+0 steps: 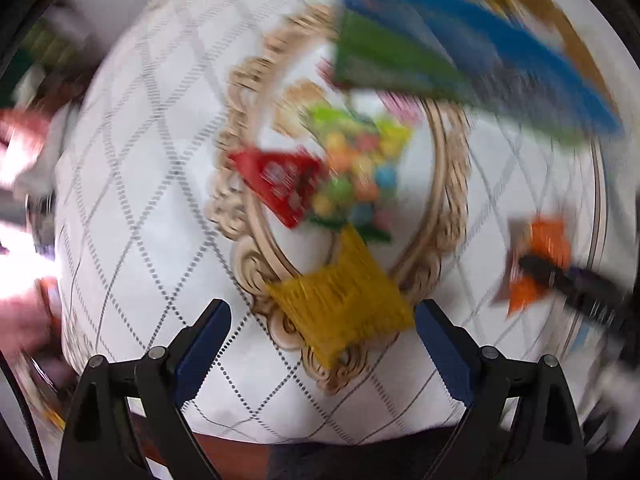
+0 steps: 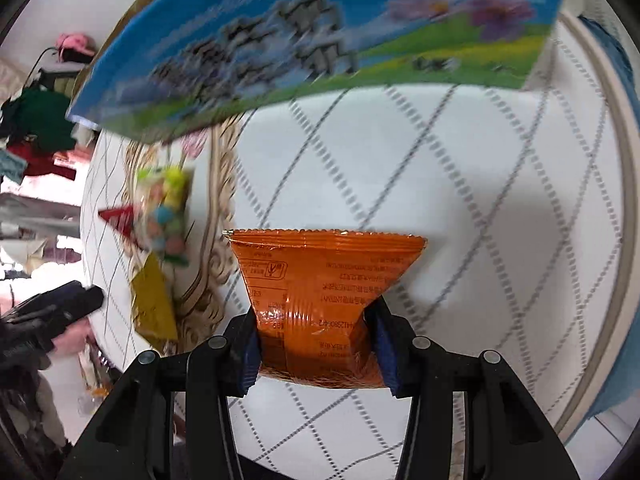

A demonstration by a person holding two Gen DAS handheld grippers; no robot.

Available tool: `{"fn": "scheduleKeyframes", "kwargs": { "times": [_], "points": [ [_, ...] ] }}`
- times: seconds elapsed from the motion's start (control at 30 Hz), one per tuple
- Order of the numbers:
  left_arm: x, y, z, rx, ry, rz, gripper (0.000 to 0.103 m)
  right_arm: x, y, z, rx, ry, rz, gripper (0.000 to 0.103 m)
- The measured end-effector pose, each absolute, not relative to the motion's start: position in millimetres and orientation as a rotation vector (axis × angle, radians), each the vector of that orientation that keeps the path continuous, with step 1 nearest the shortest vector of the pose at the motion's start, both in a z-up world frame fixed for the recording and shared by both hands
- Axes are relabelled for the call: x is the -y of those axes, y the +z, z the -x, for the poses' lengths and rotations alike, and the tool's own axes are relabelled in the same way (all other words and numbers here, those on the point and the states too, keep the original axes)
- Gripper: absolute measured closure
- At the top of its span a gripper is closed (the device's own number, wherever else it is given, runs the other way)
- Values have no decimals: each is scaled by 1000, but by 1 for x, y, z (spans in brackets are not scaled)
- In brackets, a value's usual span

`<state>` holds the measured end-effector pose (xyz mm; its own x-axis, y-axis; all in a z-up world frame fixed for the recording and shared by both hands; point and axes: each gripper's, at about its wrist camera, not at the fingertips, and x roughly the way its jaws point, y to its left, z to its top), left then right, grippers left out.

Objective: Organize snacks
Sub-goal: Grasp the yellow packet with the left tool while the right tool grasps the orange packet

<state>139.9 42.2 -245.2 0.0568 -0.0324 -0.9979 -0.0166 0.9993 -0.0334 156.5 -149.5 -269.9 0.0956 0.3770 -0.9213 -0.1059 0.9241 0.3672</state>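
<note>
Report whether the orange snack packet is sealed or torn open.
Appears sealed: the orange packet shows an unbroken crimped top edge, pinched between the right gripper fingers. Its far side is hidden.

The orange snack packet (image 2: 324,300) is showing a glossy, crinkled foil-like film with a serrated sealed edge, and it is creasing where the blue pads (image 2: 249,354) of the right hand-held gripper (image 2: 316,344) are pressing it. These pads are looking matt and ribbed, the black arms beside them smooth hard plastic with small metal pins. The bench (image 2: 460,184) under the packet is wearing a matt white quilted cloth with grey stitched lines. Above the packet, the blue box (image 2: 304,48) is looking like smooth printed cardboard. Left of the packet, the yellow packet (image 2: 154,300) is appearing as dull film.
</note>
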Motion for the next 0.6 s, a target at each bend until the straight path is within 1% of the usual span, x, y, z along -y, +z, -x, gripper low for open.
{"fn": "scheduleKeyframes", "kwargs": {
  "times": [0.13, 0.2, 0.43, 0.6],
  "points": [
    [-20, -277, -131, -1578, -73, -219, 9, 140, -273, -147, -1454, 387, -183, 53],
    [-18, -289, -134, -1591, -70, -246, 9, 138, -275, -146, -1458, 390, -160, 53],
    [-32, -296, -157, -1579, -31, 45, 9, 104, -291, -151, -1459, 376, -139, 53],
    [-16, -305, -164, -1583, -63, 62, 9, 98, -295, -158, -1470, 359, -132, 51]
  ]
}}
